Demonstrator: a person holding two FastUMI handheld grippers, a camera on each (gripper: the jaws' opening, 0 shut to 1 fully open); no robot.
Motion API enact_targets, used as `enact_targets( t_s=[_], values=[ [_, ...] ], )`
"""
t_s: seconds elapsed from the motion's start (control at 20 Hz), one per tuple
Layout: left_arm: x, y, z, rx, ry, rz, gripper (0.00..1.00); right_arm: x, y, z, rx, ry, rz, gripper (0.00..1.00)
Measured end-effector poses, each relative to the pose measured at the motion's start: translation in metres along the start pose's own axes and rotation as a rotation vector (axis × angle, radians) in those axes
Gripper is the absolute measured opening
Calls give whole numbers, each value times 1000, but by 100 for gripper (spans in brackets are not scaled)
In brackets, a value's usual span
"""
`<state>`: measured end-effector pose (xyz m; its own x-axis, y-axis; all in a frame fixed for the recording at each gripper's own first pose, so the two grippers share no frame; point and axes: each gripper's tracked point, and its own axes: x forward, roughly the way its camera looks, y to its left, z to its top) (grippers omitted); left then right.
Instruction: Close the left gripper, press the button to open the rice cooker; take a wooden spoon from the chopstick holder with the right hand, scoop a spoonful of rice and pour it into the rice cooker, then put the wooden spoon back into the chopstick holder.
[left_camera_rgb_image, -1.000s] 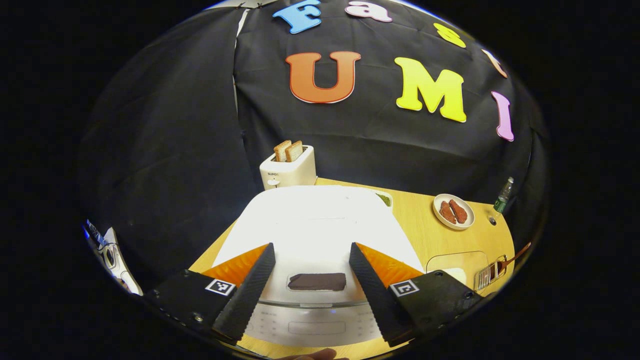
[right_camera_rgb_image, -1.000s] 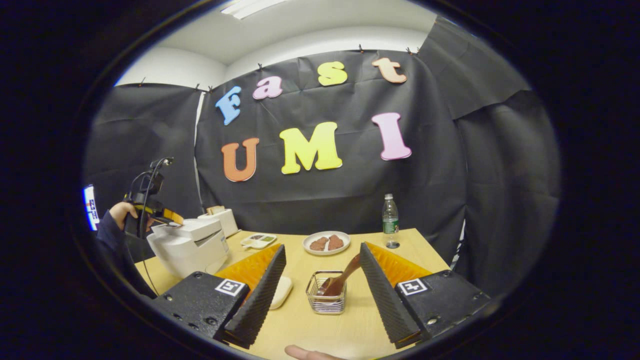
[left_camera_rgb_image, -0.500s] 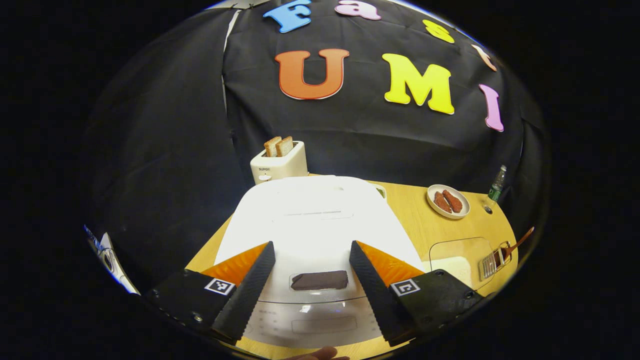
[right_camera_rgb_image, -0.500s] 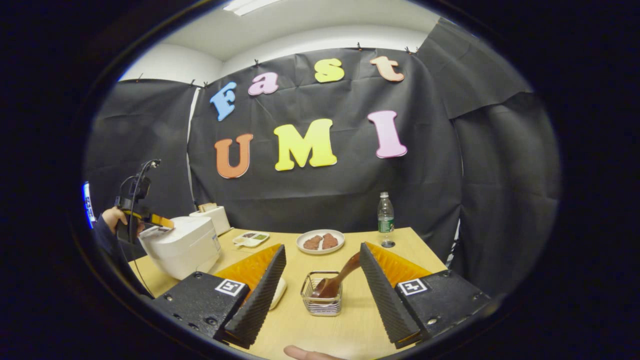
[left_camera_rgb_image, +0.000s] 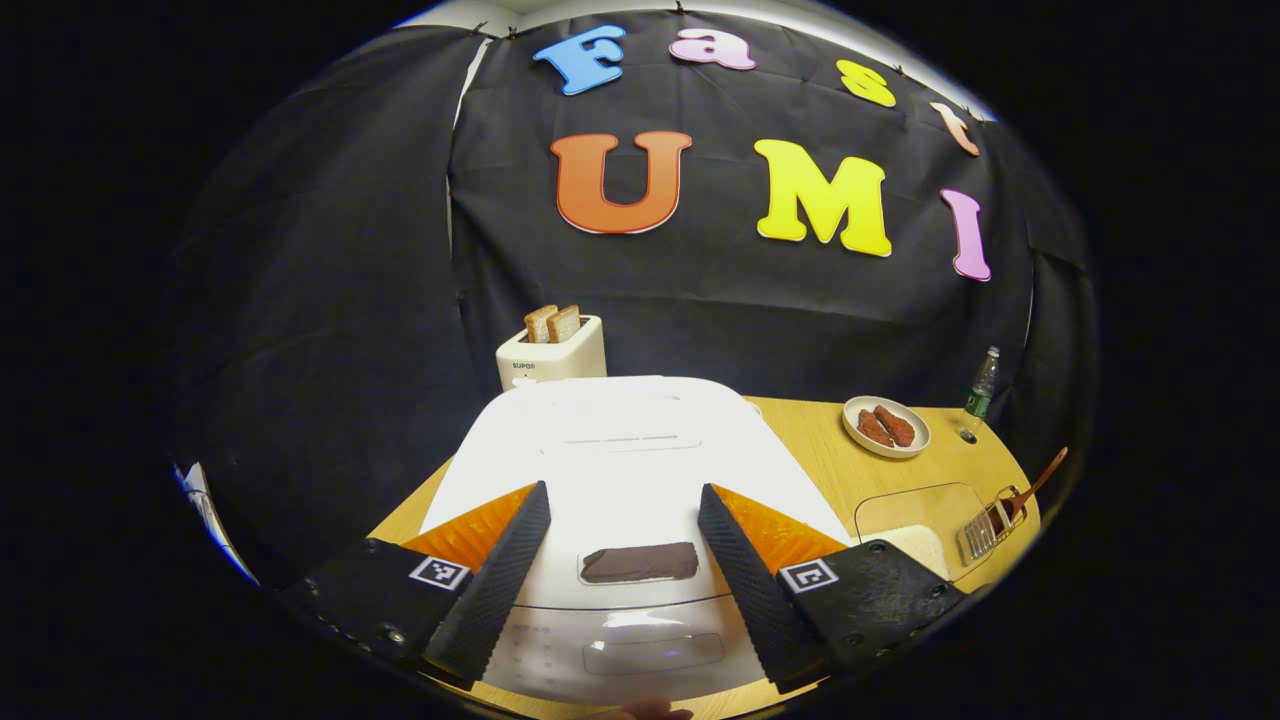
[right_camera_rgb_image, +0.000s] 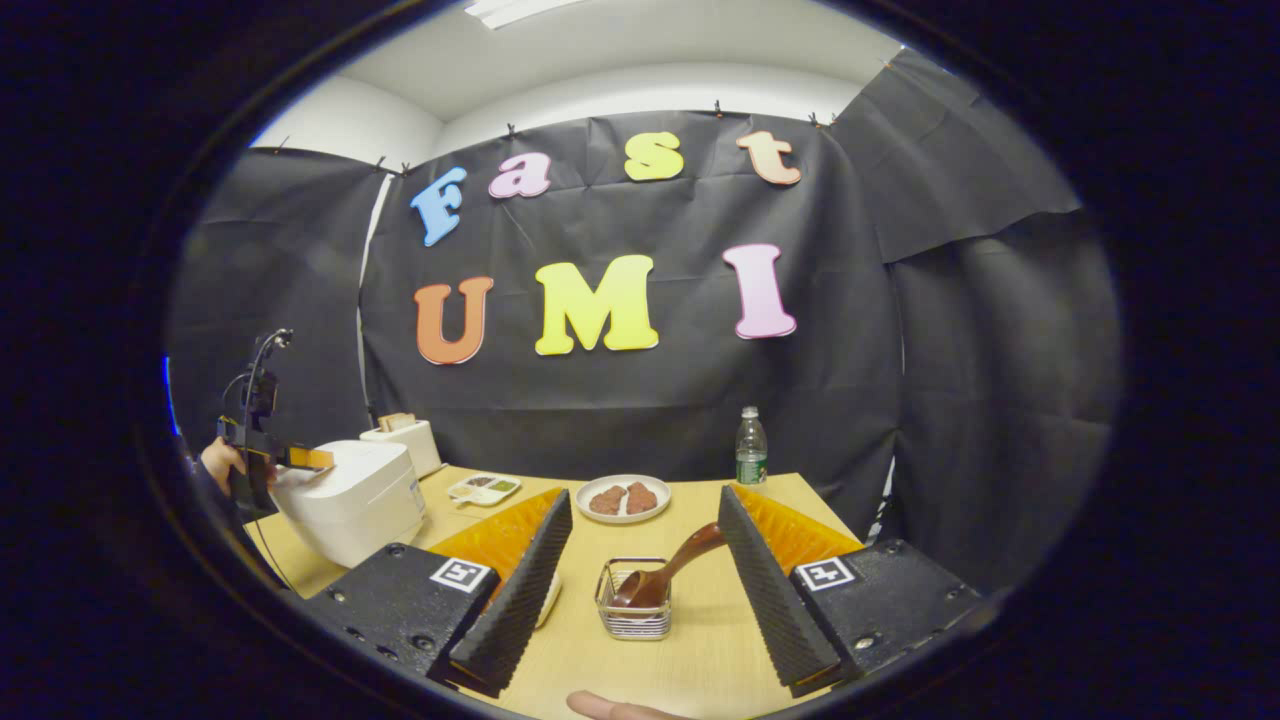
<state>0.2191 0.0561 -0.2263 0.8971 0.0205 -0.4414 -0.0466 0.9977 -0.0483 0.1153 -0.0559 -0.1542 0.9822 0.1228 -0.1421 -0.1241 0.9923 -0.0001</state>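
Both jaws stand wide apart, holding nothing. Your left gripper (left_camera_rgb_image: 623, 560) hangs over the near edge of the white rice cooker (left_camera_rgb_image: 620, 450), its fingers straddling the dark button (left_camera_rgb_image: 640, 562). Bring them together first, then press straight down on it. Your right gripper (right_camera_rgb_image: 640, 580) frames the chopstick holder (right_camera_rgb_image: 633, 600) with the wooden spoon (right_camera_rgb_image: 665, 575) leaning right. You can't tell from here whether the left fingers touch the lid.
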Motion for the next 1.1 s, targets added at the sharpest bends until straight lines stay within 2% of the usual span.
enact_targets(
  t_s=[0.2,0.4,0.8,1.0,1.1],
  values=[
    [-16,-6,4,-11,-25,-27,95,-20,7,16,-36,-18,-29,94],
    [-53,-12,21,-26,-74,-39,94,-42,15,34,-37,-71,-47,94],
    [-173,-48,59,-44,-260,-78,94,-63,34,45,-21,-74,-24,94],
    [-233,-58,58,-33,-333,-81,94,-78,40,43,27,-47,-6,94],
    [-262,-61,58,-16,-385,-74,94,-90,37,38,28,-44,-31,94]
  ],
)
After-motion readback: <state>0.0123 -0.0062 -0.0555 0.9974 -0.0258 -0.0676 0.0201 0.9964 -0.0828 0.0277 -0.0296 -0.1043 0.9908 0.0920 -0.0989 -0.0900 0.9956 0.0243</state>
